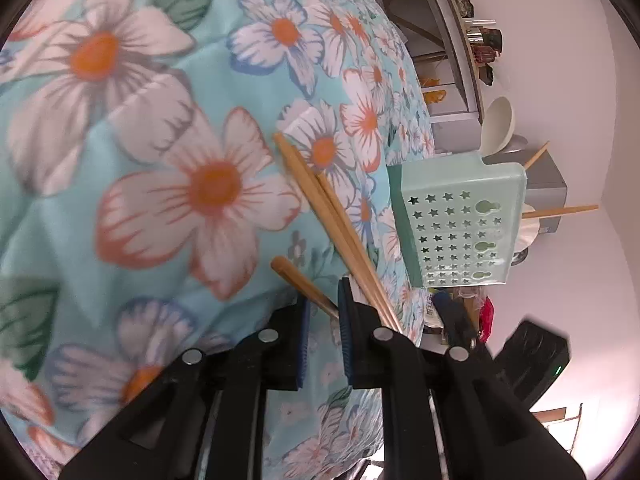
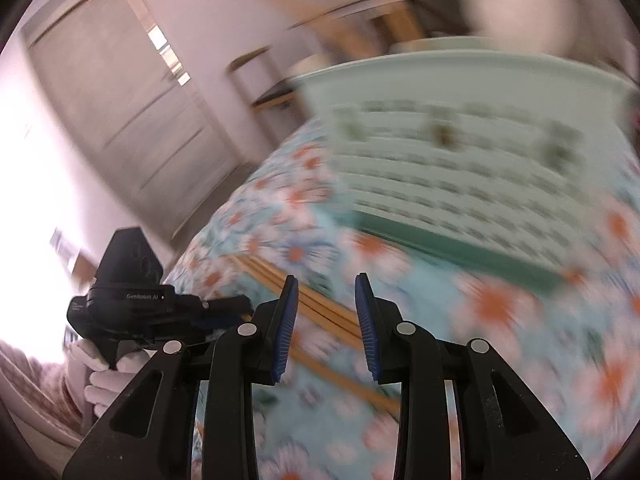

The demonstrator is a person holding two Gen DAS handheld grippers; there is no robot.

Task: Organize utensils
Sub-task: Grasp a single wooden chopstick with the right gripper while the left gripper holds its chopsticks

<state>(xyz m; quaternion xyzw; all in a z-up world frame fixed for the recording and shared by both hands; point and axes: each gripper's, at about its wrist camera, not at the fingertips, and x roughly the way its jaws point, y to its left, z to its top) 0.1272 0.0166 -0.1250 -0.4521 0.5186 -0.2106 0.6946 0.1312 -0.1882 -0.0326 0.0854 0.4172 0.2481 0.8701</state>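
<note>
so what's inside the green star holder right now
Two wooden chopsticks stick out of the open end of the mint holder. Its perforated wall covers their lower parts and anything else inside, so I can't tell what more it holds.

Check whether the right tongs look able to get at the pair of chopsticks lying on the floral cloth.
Probably yes. The right tongs stand open and empty above the pair of chopsticks on the floral cloth, with nothing between. The left tongs, gripping a separate chopstick, crowd one end.
</note>
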